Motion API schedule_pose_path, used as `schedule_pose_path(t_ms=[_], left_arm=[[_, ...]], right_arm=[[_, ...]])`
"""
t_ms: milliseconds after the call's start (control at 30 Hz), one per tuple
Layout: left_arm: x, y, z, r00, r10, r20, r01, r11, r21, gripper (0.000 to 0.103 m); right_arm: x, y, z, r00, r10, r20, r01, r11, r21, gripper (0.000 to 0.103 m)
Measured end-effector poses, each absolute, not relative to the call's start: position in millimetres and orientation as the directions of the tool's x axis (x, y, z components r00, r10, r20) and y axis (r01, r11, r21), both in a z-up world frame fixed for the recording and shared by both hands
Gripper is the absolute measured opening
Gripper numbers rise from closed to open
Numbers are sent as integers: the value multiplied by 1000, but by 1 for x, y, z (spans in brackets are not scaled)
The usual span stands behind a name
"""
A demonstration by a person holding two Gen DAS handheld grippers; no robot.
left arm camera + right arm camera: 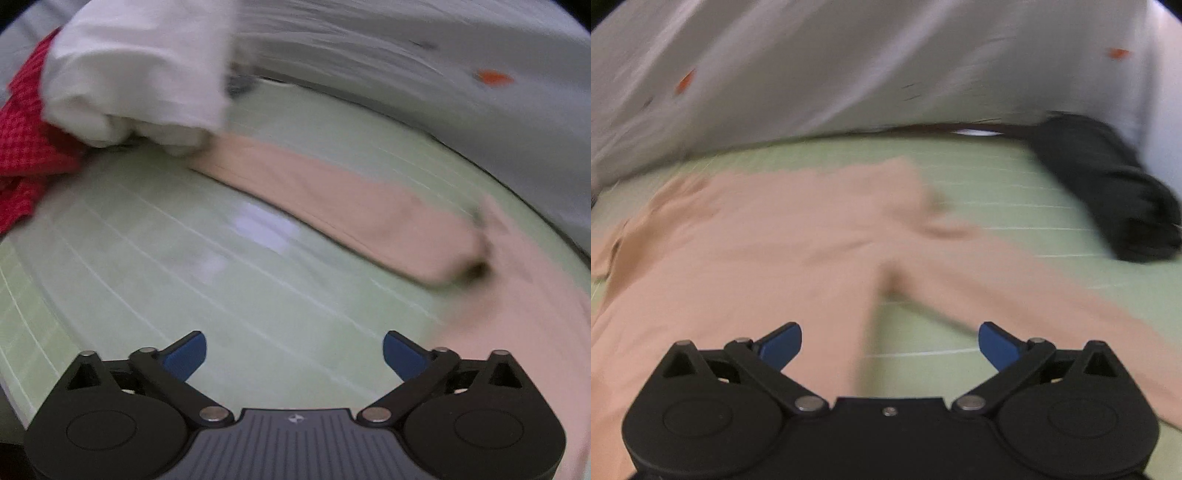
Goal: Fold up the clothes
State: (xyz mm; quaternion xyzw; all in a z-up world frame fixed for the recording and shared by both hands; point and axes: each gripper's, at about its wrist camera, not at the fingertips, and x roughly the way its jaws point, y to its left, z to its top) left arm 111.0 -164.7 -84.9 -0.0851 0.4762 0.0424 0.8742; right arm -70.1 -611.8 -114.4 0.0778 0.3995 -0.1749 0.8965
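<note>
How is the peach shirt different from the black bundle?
The peach shirt is pale and lies spread flat; the black bundle is dark and rolled into a thick lump. The peach shirt covers much of the green mat; the black bundle sits small at its edge. Both are cloth resting on that mat.

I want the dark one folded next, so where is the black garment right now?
In the right wrist view the black garment lies bunched at the far right of the green mat, beside the peach shirt.

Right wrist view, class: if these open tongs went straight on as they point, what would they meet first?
Most likely the peach garment spread on the green mat; blur leaves depth uncertain.
</note>
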Motion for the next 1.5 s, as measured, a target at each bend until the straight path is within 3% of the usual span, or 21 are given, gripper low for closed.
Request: schedule_pose_path(t_ms=[167, 300, 400, 700, 733, 833, 1100, 1267, 1500], left_arm=[[159, -115, -92, 585, 40, -810, -234, 965, -121, 91], [195, -90, -100, 641, 59, -766, -264, 953, -148, 81], [220, -83, -109, 660, 98, -744, -257, 961, -102, 71], [257, -73, -125, 666, 114, -738, -244, 967, -71, 68], [257, -73, -126, 669, 115, -734, -240, 968, -68, 47], [251, -74, -125, 681, 106, -725, -214, 975, -59, 9], [208, -67, -104, 722, 115, -682, -235, 968, -86, 6], [161, -55, -80, 753, 183, -632, -271, 962, -43, 6], [111, -39, -82, 715, 247, -654, -336, 942, -11, 6]], right_arm=[[-39, -567, -132, 588, -222, -778, 304, 952, -42, 103], [-31, -545, -133, 548, -279, -788, 333, 937, -101, 103], [-33, -537, -136, 520, -308, -797, 358, 926, -124, 103], [-38, -526, -137, 457, -392, -798, 442, 879, -179, 103], [-37, -525, -137, 453, -395, -799, 447, 876, -180, 103], [-35, -523, -137, 444, -403, -800, 452, 872, -188, 103], [-38, -519, -138, 452, -397, -799, 445, 876, -184, 103], [-47, -519, -140, 468, -384, -796, 453, 878, -157, 103], [-59, -524, -143, 488, -357, -797, 477, 873, -98, 103]])
